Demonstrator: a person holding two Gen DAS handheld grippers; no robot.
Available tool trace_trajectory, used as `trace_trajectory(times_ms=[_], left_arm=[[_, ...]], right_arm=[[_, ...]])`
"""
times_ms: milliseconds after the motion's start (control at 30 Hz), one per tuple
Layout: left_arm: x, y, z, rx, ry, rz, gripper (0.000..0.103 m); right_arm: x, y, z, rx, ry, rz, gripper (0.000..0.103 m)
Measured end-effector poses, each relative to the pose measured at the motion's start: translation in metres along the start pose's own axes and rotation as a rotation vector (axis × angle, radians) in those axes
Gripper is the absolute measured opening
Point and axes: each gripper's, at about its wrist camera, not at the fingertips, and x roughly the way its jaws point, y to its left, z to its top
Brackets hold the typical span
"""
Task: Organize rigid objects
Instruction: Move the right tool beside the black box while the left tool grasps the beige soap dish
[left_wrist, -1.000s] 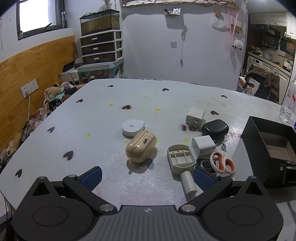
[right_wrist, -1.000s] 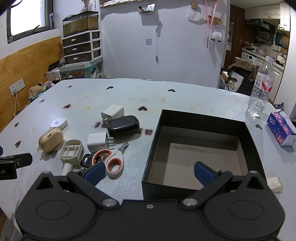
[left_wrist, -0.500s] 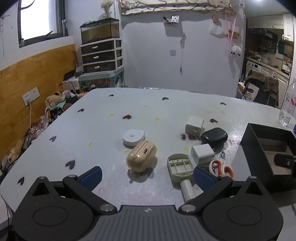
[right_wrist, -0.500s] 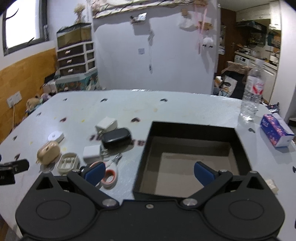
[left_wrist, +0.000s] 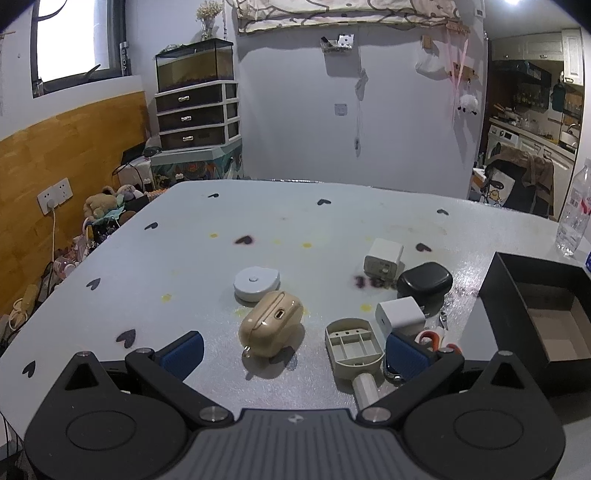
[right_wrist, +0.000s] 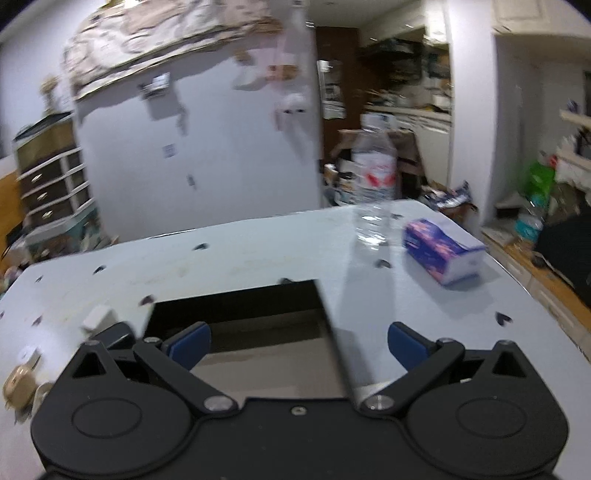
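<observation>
Small objects cluster on the grey table in the left wrist view: a beige earbud case (left_wrist: 271, 323), a white round disc (left_wrist: 256, 283), a beige tray-shaped tool (left_wrist: 354, 346), two white chargers (left_wrist: 399, 315) (left_wrist: 383, 256), a black case (left_wrist: 424, 282) and partly hidden orange-handled scissors (left_wrist: 430, 338). An open black box (left_wrist: 511, 295) stands at the right. My left gripper (left_wrist: 294, 354) hangs open just short of the earbud case, holding nothing. My right gripper (right_wrist: 299, 345) is open over the black box (right_wrist: 236, 306); that view is blurred.
A clear water bottle (right_wrist: 373, 184) and a blue tissue pack (right_wrist: 441, 249) stand on the table's far right. Another view of the bottle (left_wrist: 574, 212) shows it beyond the box. Drawers, a fish tank and toys sit past the left edge.
My left gripper has pulled back and tipped up a little. My right gripper has swung sharply right and upward, so the box slid to lower left and the view blurred.
</observation>
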Motion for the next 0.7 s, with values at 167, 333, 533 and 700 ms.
trace_trajectory(times_ms=[167,333,533,700], left_arm=[[0.008,-0.002,-0.003,0.006,0.003,-0.018,0.103],[0.018,-0.006,-0.006,0.011,0.037,-0.044,0.103],[0.034,-0.005,-0.01,-0.02,0.099,-0.059,0.103],[0.046,-0.003,-0.011,-0.042,0.139,-0.049,0.103]], right_arm=[[0.016,-0.03,-0.004,0.048,0.033,-0.028,0.103],[0.031,-0.043,-0.015,0.059,0.091,0.019,0.103],[0.046,-0.038,-0.023,0.018,0.162,0.039,0.081],[0.058,-0.036,-0.026,-0.003,0.209,0.039,0.054]])
